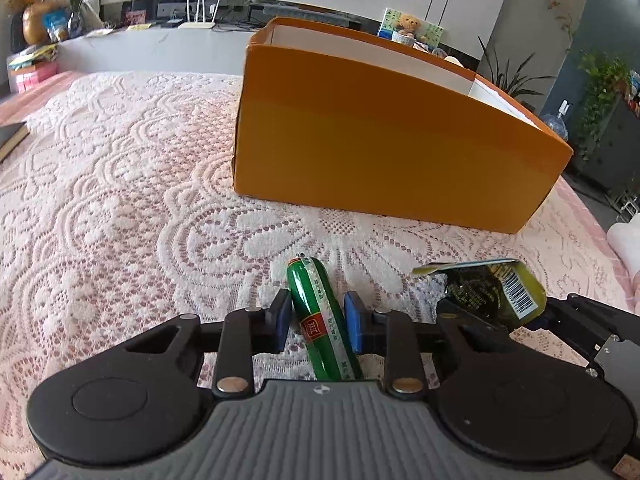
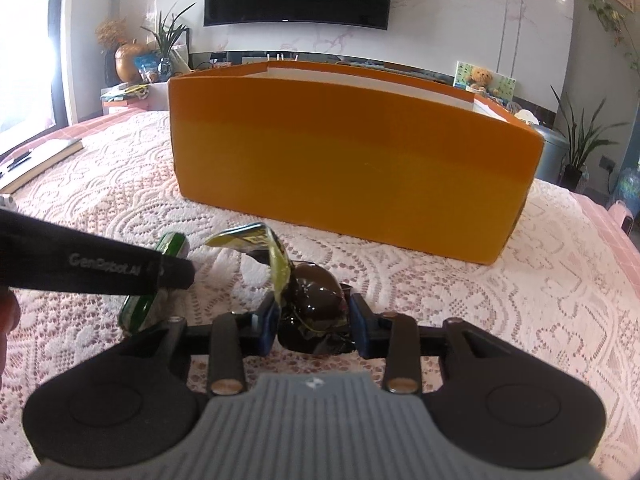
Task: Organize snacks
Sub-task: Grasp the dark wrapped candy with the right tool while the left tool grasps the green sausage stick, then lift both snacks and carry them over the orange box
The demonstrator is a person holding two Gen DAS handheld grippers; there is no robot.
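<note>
The left gripper (image 1: 318,322) has its blue pads closed in on a green sausage stick (image 1: 320,320). The left pad touches it; a thin sliver of gap seems to remain at the right pad, so the grip looks snug rather than hard. The sausage's long axis runs nearly along the gripper's own pointing line, its tip leaning a little to the left, away from the camera.

The right gripper (image 2: 314,322) is closed on a dark snack packet (image 2: 312,308), whose yellow-green torn flap (image 2: 256,242) sticks up and forward. Both pads press its sides.

The two grippers work just beside each other: the left one's black finger crosses the right wrist view, and the packet shows at the right edge of the left wrist view.

Straight ahead of both, on the lace tablecloth (image 1: 120,200), stands the orange box (image 1: 380,152), open at the top, its long side facing the grippers. It lies nearer the right gripper's centre line. Each snack probably has to go up and forward over that near wall.
</note>
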